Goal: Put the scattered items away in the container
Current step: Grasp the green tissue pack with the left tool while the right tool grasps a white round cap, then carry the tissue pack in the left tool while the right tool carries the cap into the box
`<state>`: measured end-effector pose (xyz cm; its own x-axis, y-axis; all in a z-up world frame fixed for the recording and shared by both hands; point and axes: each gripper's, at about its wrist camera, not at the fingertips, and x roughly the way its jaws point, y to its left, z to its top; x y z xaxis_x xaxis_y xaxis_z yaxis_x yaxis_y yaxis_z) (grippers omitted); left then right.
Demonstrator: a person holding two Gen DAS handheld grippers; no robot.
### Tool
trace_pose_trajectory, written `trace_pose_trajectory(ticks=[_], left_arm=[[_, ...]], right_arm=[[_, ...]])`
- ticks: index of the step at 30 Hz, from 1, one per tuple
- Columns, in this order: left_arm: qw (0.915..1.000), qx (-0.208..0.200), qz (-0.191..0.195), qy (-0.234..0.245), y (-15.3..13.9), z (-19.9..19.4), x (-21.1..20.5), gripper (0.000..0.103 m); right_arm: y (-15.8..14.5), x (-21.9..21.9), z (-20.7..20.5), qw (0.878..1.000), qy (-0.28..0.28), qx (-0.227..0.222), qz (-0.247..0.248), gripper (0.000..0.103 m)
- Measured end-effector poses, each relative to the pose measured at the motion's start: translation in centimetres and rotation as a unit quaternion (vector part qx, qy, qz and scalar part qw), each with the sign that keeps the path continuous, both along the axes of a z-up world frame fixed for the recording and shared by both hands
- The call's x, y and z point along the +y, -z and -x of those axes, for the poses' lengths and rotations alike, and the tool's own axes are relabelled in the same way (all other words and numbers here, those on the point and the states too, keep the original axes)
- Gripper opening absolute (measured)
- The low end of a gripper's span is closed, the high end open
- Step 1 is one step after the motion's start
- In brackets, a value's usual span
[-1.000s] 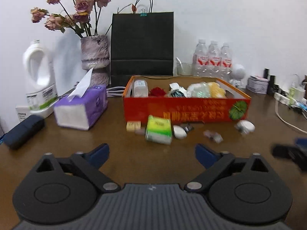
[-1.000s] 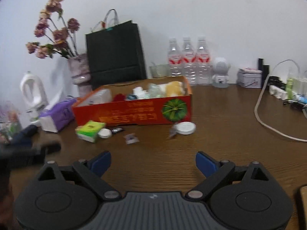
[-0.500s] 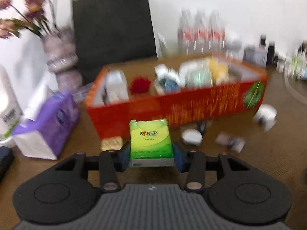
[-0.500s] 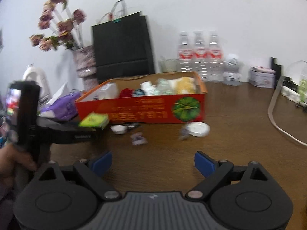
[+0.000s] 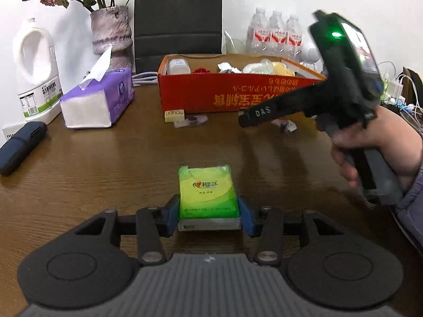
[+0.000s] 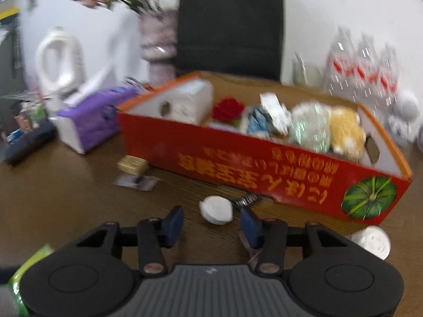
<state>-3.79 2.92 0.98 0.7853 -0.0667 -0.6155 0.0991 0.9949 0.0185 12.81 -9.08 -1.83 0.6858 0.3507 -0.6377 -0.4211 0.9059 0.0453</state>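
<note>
My left gripper (image 5: 208, 215) is shut on a green tissue pack (image 5: 207, 192) and holds it over the table, well in front of the red cardboard box (image 5: 224, 97). The box (image 6: 264, 163) holds several items. My right gripper (image 6: 211, 223) is open, its blue pads either side of a small white round object (image 6: 216, 209) on the table by the box's front wall. From the left wrist view the right gripper (image 5: 244, 120) reaches toward the box front. A yellow block (image 6: 133, 164), a clear packet (image 6: 136, 182), a metal clip (image 6: 246, 200) and a white cap (image 6: 374, 241) lie loose.
A purple tissue box (image 5: 97, 100), a white jug (image 5: 34, 68), a flower vase (image 5: 111, 29) and a dark case (image 5: 22, 146) stand at the left. A black paper bag (image 5: 178, 13) and water bottles (image 5: 276, 34) are behind the box. Cables (image 5: 404, 97) lie at the right.
My left gripper closed on the green tissue pack and pulled it back from the box. My right gripper moved in close to the box and narrowed around the white round object.
</note>
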Motion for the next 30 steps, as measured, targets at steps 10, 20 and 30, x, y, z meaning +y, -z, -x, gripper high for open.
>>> trace_pose_trajectory(ticks=[10,20,30], left_arm=[[0.9997,0.008,0.021,-0.007,0.2,-1.5,0.4,0.046],[0.9964,-0.071,0.033,-0.033,-2.8,3.2,-2.1,0.046],[0.9916,-0.122,0.025,-0.034,-4.7,7.9,-6.2,0.046]], right_arm=[[0.3,0.3,0.7,1.000,0.007,-0.007,-0.018,0.025],[-3.7,-4.7,13.9,0.993,0.007,-0.093,-0.071,0.025],[-4.7,-8.3,23.0,0.985,0.046,-0.155,-0.062,0.025]])
